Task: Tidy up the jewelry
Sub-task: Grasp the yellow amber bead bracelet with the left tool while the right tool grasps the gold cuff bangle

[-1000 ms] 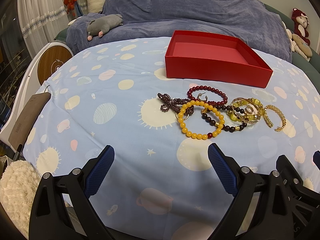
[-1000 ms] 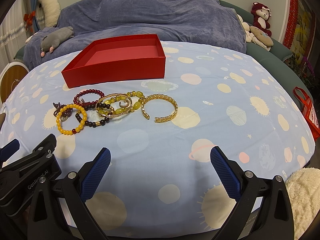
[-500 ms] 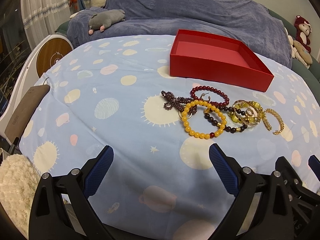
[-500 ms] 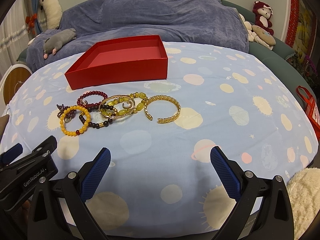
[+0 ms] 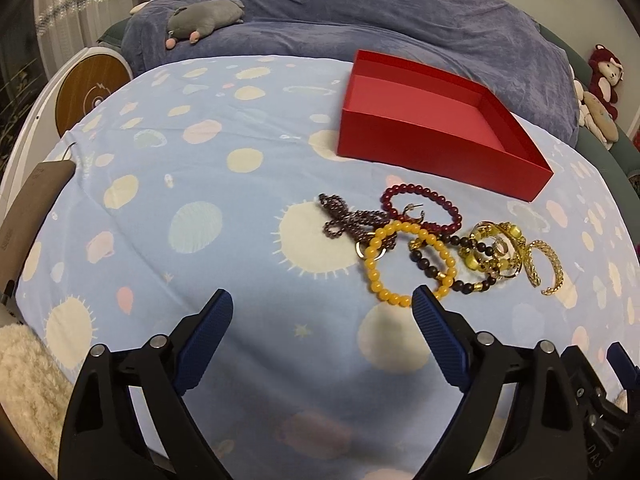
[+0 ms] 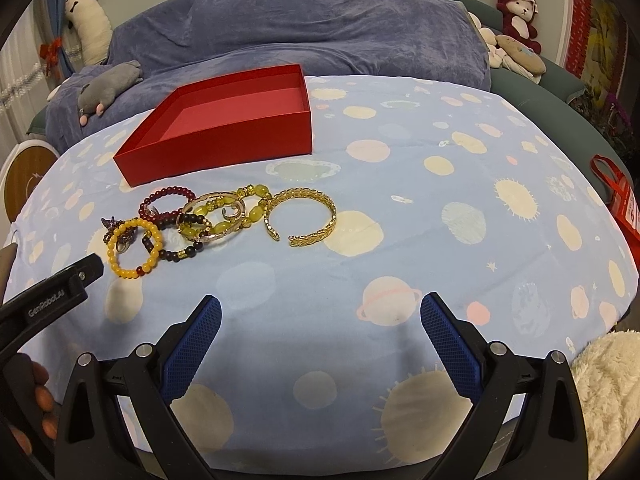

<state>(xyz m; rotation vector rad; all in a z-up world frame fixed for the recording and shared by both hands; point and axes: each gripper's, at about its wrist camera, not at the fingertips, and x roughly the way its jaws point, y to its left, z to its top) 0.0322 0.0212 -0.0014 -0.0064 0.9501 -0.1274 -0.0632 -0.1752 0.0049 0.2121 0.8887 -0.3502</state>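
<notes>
A pile of bracelets lies on the blue planet-print cloth in front of an empty red box (image 5: pixel 436 128) (image 6: pixel 224 128). Nearest the left gripper is a yellow bead bracelet (image 5: pixel 408 264) (image 6: pixel 134 250). Beside it lie a dark red bead bracelet (image 5: pixel 424 208) (image 6: pixel 166 204), a purple bead string (image 5: pixel 348 220), a black bead bracelet (image 5: pixel 456 268) and a gold cuff (image 5: pixel 546 266) (image 6: pixel 304 216). My left gripper (image 5: pixel 322 306) hovers just short of the yellow bracelet, its jaws closing with nothing between them. My right gripper (image 6: pixel 320 310) stands open and empty, well short of the gold cuff.
A blue-covered sofa (image 6: pixel 320 28) with a grey plush toy (image 5: pixel 204 20) and other stuffed toys (image 6: pixel 516 8) lies behind the table. A cream fluffy throw (image 6: pixel 608 384) sits at the near right edge. A red bag (image 6: pixel 616 196) hangs on the right.
The left gripper has moved in toward the bracelets, so the yellow bracelet now sits by its right fingertip, and its jaws stand slightly narrower. The right gripper has hardly moved.
</notes>
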